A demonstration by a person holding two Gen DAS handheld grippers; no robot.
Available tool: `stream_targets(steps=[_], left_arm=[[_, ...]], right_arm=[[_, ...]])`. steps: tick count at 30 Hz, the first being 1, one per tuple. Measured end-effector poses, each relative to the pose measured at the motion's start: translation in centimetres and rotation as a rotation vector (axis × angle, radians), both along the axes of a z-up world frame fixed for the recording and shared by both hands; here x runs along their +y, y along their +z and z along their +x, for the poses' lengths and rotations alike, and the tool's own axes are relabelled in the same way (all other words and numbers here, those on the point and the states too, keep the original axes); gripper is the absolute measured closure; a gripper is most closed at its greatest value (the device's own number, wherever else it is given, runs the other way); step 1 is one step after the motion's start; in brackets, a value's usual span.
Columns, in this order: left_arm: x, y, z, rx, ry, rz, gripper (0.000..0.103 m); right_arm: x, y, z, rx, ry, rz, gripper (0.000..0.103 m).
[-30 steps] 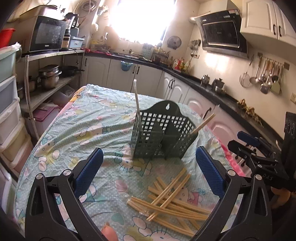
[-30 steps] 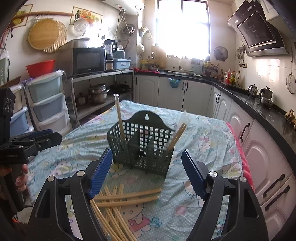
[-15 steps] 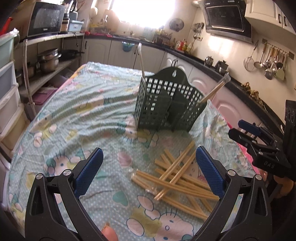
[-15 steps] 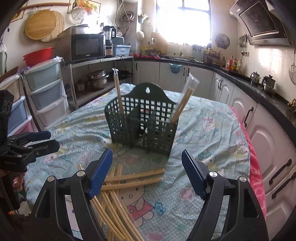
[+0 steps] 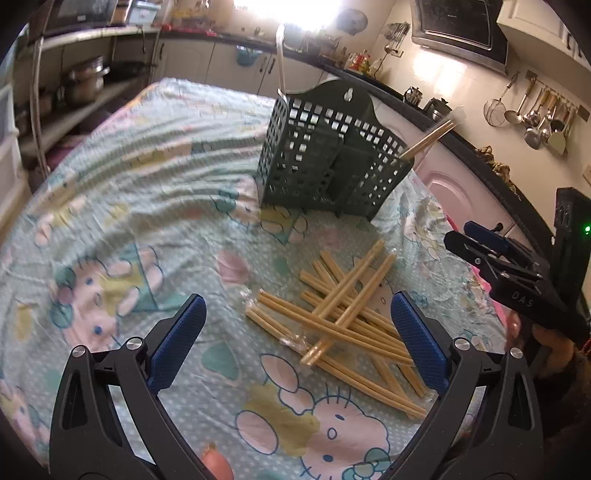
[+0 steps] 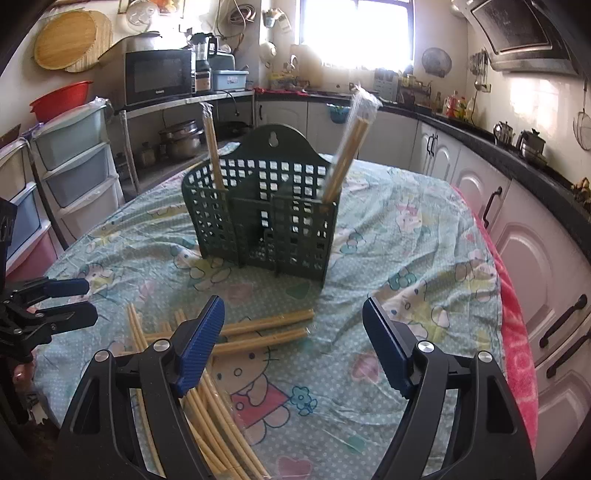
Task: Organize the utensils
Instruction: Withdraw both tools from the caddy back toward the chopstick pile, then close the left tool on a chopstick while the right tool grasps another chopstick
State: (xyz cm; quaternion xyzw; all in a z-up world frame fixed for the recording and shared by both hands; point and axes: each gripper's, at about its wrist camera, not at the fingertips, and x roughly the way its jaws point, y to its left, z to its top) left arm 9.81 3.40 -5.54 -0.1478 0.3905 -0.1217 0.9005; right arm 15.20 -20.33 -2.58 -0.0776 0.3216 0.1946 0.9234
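A bright window (image 6: 354, 35) lit the kitchen; white cabinets (image 6: 476, 181) ran under a black counter (image 6: 517, 158), a microwave (image 6: 159, 75) sat on shelving, and a range hood (image 6: 517, 33) hung on the wall.

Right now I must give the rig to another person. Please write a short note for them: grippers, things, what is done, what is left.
Left gripper: open, empty, above the loose pile.
Right gripper: open, empty, beside the pile.
Green holder: upright on the tablecloth.
Done: one wrapped chopstick pair stands in its left compartment, another in its right.
Left: the loose wrapped chopsticks lie crossed on the cloth in front of the holder. Pick them up and put them in.
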Motion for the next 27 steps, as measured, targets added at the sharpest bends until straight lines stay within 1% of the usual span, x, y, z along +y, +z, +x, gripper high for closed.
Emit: stream_targets(steps=[2,4,9,13,18,21,23,24,27], left_arm=[[0.1,-0.5,0.2,0.019,-0.007,-0.031,0.011],[0.2,-0.9,0.5,0.037,-0.010,-0.053,0.018],[0.4,-2.1,1.3,0.092,-0.014,-0.109,0.030],[0.7,-2.9,1.9,0.124,-0.006,-0.140,0.034],[1.1,-3.8,2.7,0.160,0.011,-0.176,0.040],[1.3,-4.0,3.1,0.170,0.019,-0.195,0.044],[1.5,-4.1,3.2,0.171,0.024,-0.200,0.046],[1.6,-4.2,3.3,0.172,0.026,-0.202,0.047],[1.8,-4.2,3.4,0.174,0.033,-0.206,0.054]], right_arm=[[-0.1,-0.5,0.3,0.013,-0.005,-0.004,0.028],[-0.2,-1.0,0.6,0.026,-0.008,-0.007,0.028],[-0.6,-2.4,1.6,0.063,-0.017,-0.014,0.028],[-0.9,-3.5,2.6,0.090,-0.028,-0.020,0.029],[-0.9,-4.7,4.2,0.149,-0.021,0.000,0.038],[-0.6,-5.4,5.0,0.185,-0.013,0.016,0.043],[-0.5,-5.9,5.6,0.208,-0.008,0.027,0.050],[-0.4,-6.1,5.7,0.215,-0.007,0.030,0.051],[-0.3,-6.6,6.4,0.239,-0.006,0.045,0.056]])
